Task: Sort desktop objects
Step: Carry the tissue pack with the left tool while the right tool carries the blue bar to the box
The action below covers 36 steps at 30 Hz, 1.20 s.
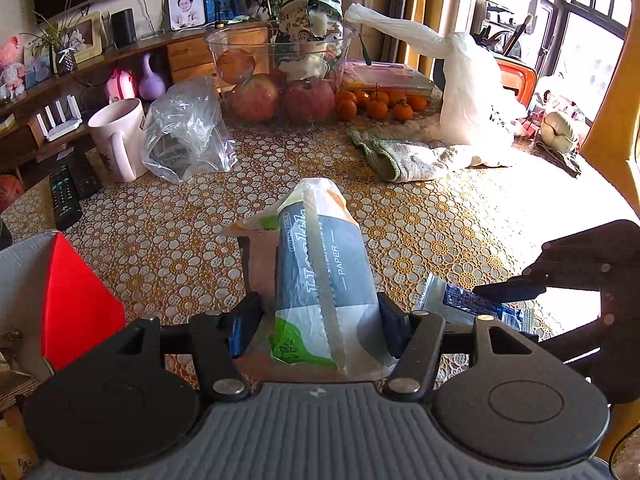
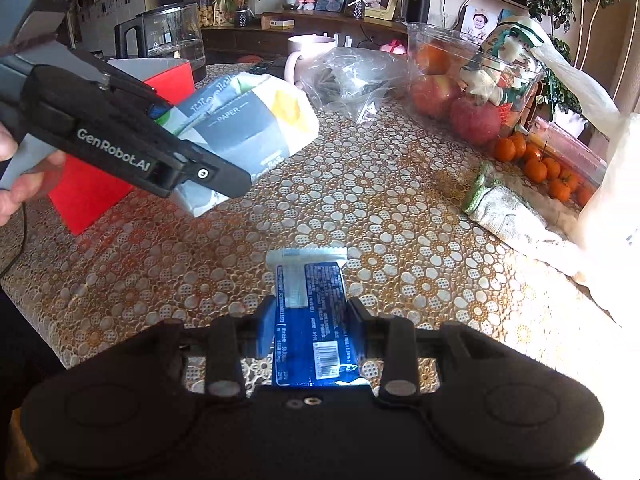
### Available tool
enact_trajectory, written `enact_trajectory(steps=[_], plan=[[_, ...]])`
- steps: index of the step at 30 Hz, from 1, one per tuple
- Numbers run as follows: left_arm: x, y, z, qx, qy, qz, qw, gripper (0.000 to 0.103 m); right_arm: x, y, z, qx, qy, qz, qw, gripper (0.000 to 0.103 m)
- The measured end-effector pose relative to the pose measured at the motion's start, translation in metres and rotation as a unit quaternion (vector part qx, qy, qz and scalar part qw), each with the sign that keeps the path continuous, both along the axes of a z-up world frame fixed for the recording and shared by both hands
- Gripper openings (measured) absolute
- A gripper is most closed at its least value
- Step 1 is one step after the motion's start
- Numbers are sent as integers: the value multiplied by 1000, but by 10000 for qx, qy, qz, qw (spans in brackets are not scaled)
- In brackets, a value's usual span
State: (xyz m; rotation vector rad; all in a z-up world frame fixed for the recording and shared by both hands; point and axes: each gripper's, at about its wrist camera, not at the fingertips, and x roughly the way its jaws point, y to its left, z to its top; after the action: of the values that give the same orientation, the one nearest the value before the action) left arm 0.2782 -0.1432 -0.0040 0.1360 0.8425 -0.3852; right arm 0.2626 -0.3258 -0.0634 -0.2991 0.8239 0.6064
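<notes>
Above the patterned surface (image 1: 180, 248), the left gripper (image 1: 320, 320) clamps a soft, light tissue pack (image 1: 324, 264) across its middle. The right gripper (image 2: 312, 320) pinches a thin, probably slippery blue packet (image 2: 316, 320); hold both mid-body.

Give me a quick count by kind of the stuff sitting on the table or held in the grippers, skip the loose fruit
Tissue packs: 1, in the left gripper, pack
Snack packets: 1, in the right gripper, packet
Mugs: 1
Clear plastic bags: 1
White plastic bags: 1
Cloths: 1
Clear fruit bowls: 1
Red boxes: 1
Total: 8
</notes>
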Motion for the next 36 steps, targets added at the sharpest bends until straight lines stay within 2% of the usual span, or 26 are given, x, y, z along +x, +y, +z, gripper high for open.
enact_trajectory(steps=[9,19,27,36], plan=[[-46,61,36,-95,-93,366,9992,60,-23,17,26,125,22,-110,9999,36],[-98,144,63,25,-212,903,9957,60,-42,55,61,228,11,-89,9997,36],[-132,193,80,44,-291,1107,9934,60,-58,103,87,346,87,62,9993,36],[-156,240,87,53,-347,1280,9912,60,-76,175,107,359,43,368,9987,36]])
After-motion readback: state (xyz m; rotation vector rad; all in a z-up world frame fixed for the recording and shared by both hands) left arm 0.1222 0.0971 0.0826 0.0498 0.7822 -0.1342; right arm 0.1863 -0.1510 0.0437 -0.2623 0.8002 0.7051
